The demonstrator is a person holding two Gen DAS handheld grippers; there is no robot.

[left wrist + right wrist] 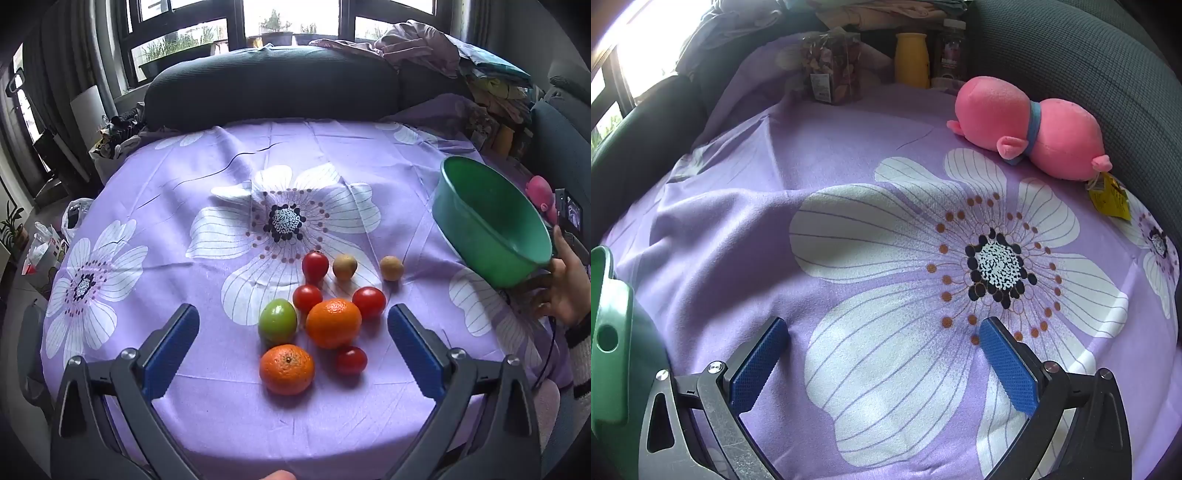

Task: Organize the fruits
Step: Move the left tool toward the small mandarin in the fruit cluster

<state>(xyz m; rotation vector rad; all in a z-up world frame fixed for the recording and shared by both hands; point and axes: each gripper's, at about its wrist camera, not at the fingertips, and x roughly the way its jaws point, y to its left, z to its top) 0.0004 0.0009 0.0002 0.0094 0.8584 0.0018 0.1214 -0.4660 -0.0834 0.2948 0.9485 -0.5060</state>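
In the left wrist view, fruits lie clustered on the purple flowered cloth (184,177): two oranges (333,323) (287,369), a green fruit (277,320), several red tomatoes (315,264) and two brown kiwis (345,266) (391,268). My left gripper (293,325) is open, fingers on either side of the cluster, just above it. A green bowl (487,221) is held tilted at the right by a bare hand (565,280). My right gripper (882,347) is open and empty over the cloth; the bowl's rim (609,332) shows at its left.
A pink plush toy (1027,129) lies at the cloth's far right. Jars and a yellow bottle (911,59) stand at the back. A dark sofa back (269,85) borders the far side, with piled clothes (424,44) behind.
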